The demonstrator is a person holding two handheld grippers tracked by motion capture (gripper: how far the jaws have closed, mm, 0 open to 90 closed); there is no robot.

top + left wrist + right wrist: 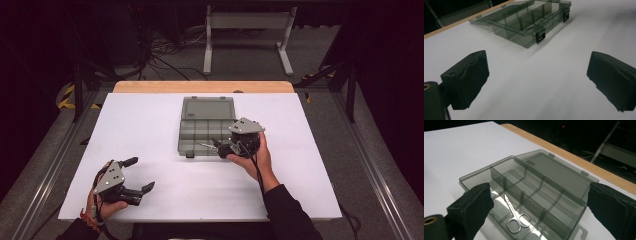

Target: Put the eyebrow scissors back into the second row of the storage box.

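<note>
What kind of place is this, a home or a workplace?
Probably a lab or recording studio, not a home: a bare white table in a dark room, loose cables on the floor, and a metal frame behind.

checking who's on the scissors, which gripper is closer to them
Right. The right gripper hangs open at the near right corner of the organizer box, with the scissors between its jaws' line of sight. The left gripper rests open on the table, well clear of the box.
</note>
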